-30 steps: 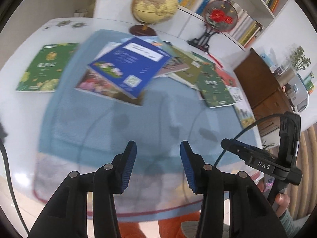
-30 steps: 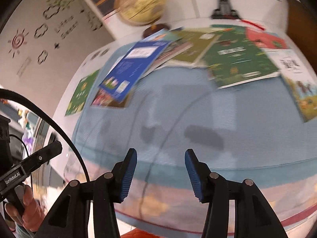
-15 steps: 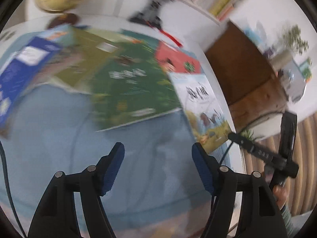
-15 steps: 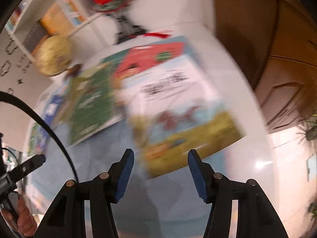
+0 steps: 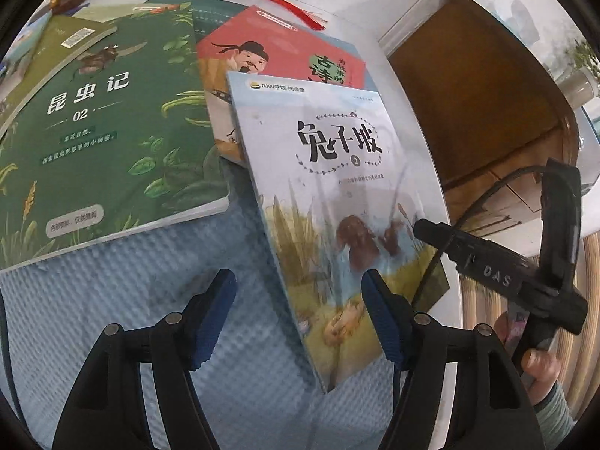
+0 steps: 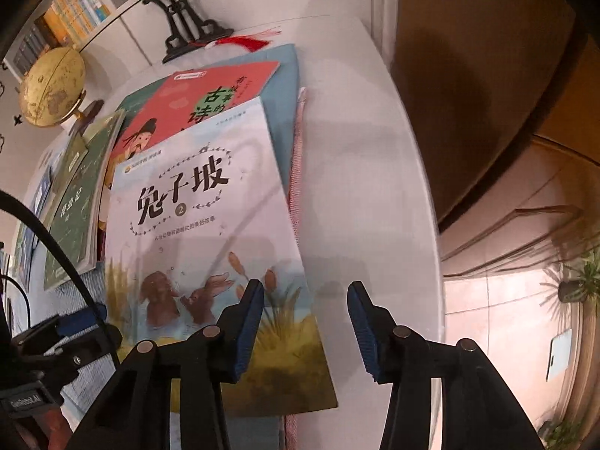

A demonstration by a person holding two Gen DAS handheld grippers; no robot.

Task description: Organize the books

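Observation:
A pale blue rabbit book (image 5: 330, 195) lies on the blue mat near the table's right edge, overlapping a red book (image 5: 277, 60). A green insect book (image 5: 101, 131) lies to its left. My left gripper (image 5: 300, 315) is open, low over the rabbit book's near left corner, its fingers either side of the book's left edge. In the right wrist view the rabbit book (image 6: 202, 225) lies ahead and left. My right gripper (image 6: 305, 322) is open over its near right corner, the left finger above the cover, the right finger above bare table.
The blue mat (image 5: 93, 318) covers the white round table (image 6: 360, 172). A fan ornament stand (image 6: 187, 30) and a globe (image 6: 52, 86) stand at the back. A brown wooden cabinet (image 5: 480, 105) is beyond the table's right edge. The right gripper's body (image 5: 498, 273) shows at right.
Both grippers swung right from the book pile at the table's middle to the rabbit book at the right edge and moved in close. Both jaws opened wider.

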